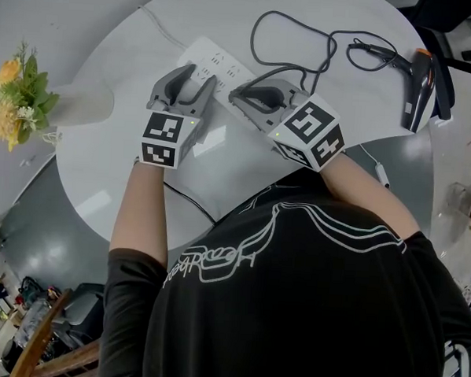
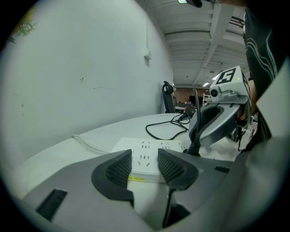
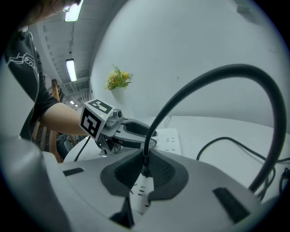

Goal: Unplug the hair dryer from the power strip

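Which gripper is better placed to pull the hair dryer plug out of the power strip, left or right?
Right. The right gripper is shut on the plug at the power strip, so it can likely pull. The left gripper is open near the strip's end.

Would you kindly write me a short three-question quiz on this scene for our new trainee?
1. Multiple choice: What is the right gripper shut on?
A) the flower vase
B) the hair dryer's plug
C) the hair dryer's handle
2. True or false: The left gripper has its jaws closed on the black cord.
3. Fill in: Both grippers are at the white ____.

Key: 1 B; 2 false, its jaws stand apart and grip nothing; 3 power strip.
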A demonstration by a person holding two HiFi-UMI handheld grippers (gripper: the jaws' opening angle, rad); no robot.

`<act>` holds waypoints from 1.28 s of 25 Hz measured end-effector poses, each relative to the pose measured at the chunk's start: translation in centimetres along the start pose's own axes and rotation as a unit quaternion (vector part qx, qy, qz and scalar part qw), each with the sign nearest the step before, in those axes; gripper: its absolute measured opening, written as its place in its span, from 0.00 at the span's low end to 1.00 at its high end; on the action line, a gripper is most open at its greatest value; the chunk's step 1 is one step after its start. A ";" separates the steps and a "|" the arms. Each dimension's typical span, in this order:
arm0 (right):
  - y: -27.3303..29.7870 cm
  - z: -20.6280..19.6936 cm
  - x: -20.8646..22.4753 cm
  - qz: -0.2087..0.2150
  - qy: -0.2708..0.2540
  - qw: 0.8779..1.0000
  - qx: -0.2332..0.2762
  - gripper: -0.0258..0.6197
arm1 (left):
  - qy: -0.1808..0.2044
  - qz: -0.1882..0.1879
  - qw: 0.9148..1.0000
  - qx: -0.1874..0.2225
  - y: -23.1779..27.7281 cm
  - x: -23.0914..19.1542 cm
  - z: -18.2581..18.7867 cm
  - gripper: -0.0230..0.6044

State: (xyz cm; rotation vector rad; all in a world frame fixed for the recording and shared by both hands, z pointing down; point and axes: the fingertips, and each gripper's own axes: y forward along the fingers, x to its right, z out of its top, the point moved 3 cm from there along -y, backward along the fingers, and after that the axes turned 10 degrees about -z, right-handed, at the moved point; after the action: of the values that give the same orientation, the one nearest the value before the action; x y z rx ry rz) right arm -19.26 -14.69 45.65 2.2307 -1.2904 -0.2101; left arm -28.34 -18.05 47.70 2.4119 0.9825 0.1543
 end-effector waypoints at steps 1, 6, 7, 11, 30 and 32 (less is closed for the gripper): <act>0.0 0.0 -0.1 -0.001 -0.008 1.000 -0.001 0.08 | 0.000 0.001 1.000 0.000 0.0 0.0 0.0 0.32; 0.0 0.2 -1.0 -0.008 -0.089 0.996 -0.017 0.08 | 0.000 0.006 1.000 0.001 0.1 0.1 0.0 0.32; 0.0 0.2 -1.2 -0.009 -0.099 0.995 -0.018 0.08 | 0.000 0.006 1.000 0.001 0.1 0.1 0.0 0.32; 0.0 0.2 -1.2 -0.007 -0.102 0.995 -0.022 0.08 | 0.000 0.004 1.000 -0.001 0.1 0.1 0.0 0.32; 0.0 0.3 -0.9 -0.010 -0.100 0.995 -0.028 0.08 | -0.001 0.007 1.000 0.000 0.3 0.0 0.1 0.32; 0.0 0.1 -0.4 -0.003 -0.064 0.998 -0.025 0.08 | -0.002 0.006 1.000 0.000 0.3 0.0 0.2 0.32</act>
State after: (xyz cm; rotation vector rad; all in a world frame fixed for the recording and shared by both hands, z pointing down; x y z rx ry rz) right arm -19.50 -14.37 45.46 2.2094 -1.3295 -0.3882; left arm -28.10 -18.29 47.71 2.4185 0.9667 0.1546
